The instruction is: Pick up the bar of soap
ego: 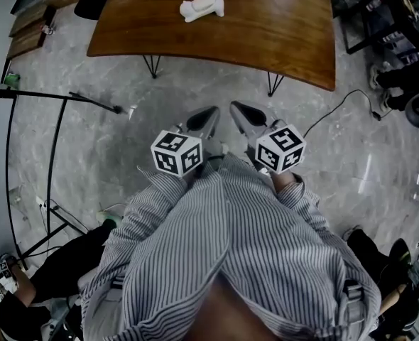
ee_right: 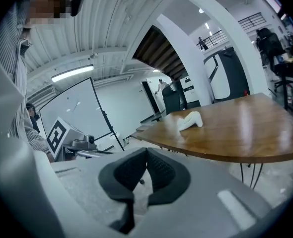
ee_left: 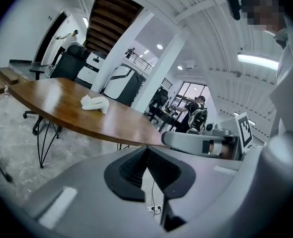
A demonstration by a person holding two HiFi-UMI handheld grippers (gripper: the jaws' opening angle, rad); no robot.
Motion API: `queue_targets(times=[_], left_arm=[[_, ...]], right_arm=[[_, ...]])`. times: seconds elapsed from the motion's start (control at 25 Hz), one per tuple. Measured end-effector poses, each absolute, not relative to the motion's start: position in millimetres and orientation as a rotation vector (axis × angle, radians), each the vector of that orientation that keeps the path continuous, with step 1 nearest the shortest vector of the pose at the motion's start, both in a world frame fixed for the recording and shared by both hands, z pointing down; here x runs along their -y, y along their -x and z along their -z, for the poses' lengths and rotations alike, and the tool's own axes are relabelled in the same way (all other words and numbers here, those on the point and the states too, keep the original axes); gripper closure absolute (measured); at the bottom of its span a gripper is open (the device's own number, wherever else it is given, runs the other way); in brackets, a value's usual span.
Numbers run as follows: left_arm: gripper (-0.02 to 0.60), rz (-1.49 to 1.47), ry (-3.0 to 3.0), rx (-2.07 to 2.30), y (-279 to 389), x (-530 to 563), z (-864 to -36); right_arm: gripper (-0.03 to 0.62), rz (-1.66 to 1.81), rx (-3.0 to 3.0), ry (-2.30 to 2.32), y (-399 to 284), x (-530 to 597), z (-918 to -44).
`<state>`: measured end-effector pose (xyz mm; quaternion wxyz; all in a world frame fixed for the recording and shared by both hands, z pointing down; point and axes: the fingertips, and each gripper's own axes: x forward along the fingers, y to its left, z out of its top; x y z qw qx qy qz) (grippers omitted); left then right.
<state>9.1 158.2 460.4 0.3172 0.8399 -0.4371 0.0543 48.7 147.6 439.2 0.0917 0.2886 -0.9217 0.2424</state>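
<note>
The bar of soap (ego: 202, 6) is a white, lumpy piece lying on the brown wooden table (ego: 280, 34), near its far middle. It also shows as the soap (ee_left: 95, 103) in the left gripper view and the soap (ee_right: 191, 120) in the right gripper view. I hold both grippers close to my chest, well short of the table and over the floor. The left gripper (ego: 211, 112) is shut with nothing in it, its pads meeting at the tip (ee_left: 147, 149). The right gripper (ego: 236, 108) is also shut and empty (ee_right: 146, 150).
A black metal stand (ego: 53, 98) reaches in from the left. A cable (ego: 344, 105) runs over the marble floor at the right, toward dark equipment (ego: 401, 62). Wooden steps (ego: 28, 30) lie at the far left. The table rests on thin hairpin legs (ego: 153, 66).
</note>
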Motion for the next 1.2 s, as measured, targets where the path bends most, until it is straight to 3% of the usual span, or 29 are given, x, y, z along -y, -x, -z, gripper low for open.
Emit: queue_targets(times=[0.4, 0.76, 1.2], left_arm=[[0.577, -0.174, -2.329, 1.123, 14.2, -41.7, -452.6], [0.577, -0.422, -2.512, 1.006, 40.0, 70.7, -446.8], [0.577, -0.8, -2.581, 0.949, 62.3, 162.3, -476.8]], right_arm=[[0.591, -0.633, 2.69, -0.906, -30.8, -35.6, -440.0], [0.591, -0.709, 2.696, -1.002, -4.6, 73.2, -431.3], [0.591, -0.767, 2.651, -0.999, -8.8, 117.8, -442.8]])
